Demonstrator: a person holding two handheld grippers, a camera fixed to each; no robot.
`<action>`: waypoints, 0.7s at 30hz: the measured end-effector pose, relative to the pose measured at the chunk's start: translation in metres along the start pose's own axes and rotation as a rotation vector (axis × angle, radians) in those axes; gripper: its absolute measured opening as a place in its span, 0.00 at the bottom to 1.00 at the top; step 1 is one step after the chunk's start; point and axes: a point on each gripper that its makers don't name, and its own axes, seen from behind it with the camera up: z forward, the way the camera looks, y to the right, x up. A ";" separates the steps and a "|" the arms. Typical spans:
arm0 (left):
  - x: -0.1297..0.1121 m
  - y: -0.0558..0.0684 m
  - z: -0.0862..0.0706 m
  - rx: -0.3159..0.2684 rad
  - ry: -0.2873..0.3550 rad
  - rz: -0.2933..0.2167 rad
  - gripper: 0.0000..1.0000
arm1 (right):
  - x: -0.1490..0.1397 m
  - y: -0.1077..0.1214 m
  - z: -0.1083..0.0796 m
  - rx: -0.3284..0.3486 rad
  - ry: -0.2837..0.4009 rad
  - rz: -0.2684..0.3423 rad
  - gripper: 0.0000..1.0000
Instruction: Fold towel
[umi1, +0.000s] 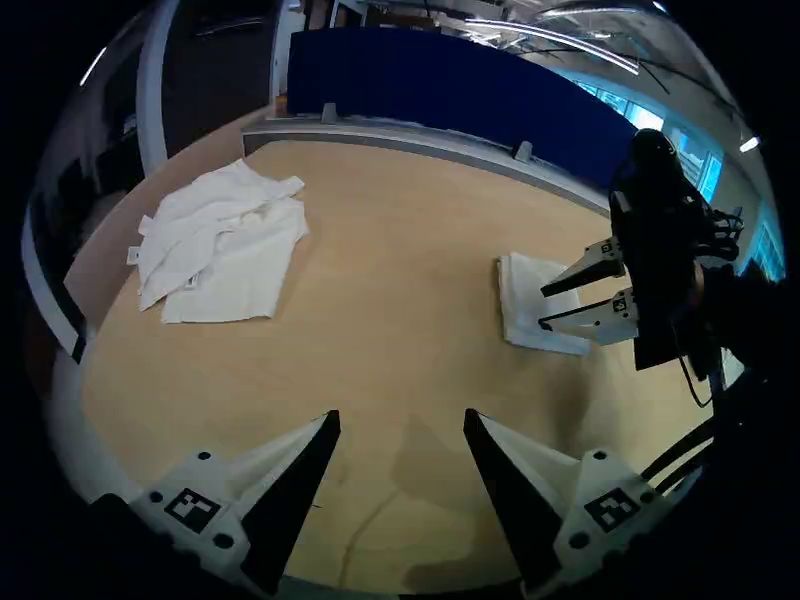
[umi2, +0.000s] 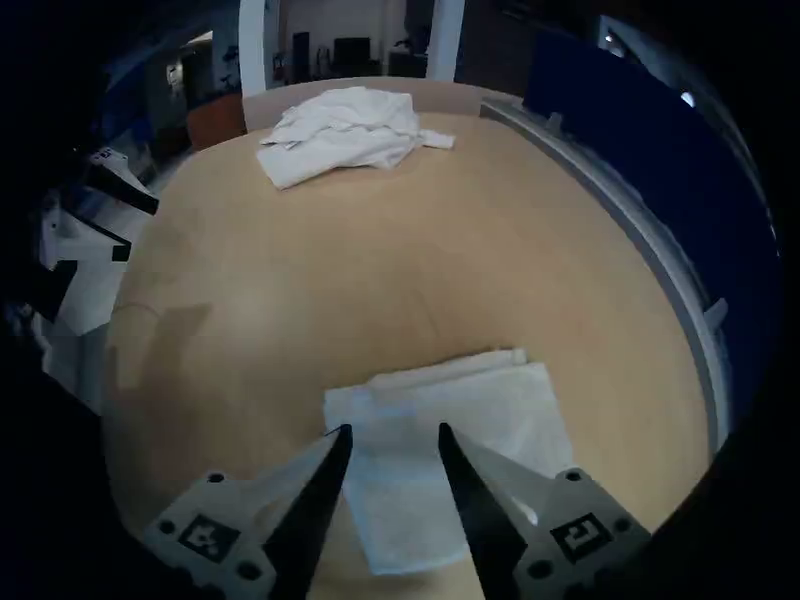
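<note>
A folded white towel (umi1: 525, 300) (umi2: 480, 410) lies flat on the light wooden table (umi1: 400, 260) (umi2: 400, 260). My right gripper (umi2: 393, 430) (umi1: 543, 308) hovers just over the near part of that towel, its fingers open and nothing pinched between them. A crumpled pile of white towels (umi1: 220, 245) (umi2: 345, 130) sits at the table's far side. My left gripper (umi1: 401, 415) (umi2: 140, 228) stands open above bare tabletop, well away from both the folded towel and the pile.
A blue partition (umi1: 460, 85) (umi2: 650, 150) with a grey ledge (umi1: 400, 135) runs along one side of the table. A dark sleeve and the right gripper's black body (umi1: 665, 250) stand beside the folded towel. Bare wood lies between the two cloth items.
</note>
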 end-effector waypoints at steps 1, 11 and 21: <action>0.000 0.000 0.000 0.000 0.000 0.001 0.92 | -0.001 0.000 -0.001 -0.001 0.001 0.003 0.68; 0.007 0.003 0.001 -0.004 0.000 -0.003 0.92 | -0.010 0.000 -0.010 -0.012 0.015 0.057 0.77; 0.010 0.008 0.001 -0.008 0.002 0.000 0.92 | -0.040 -0.005 -0.024 -0.041 -0.007 0.103 0.77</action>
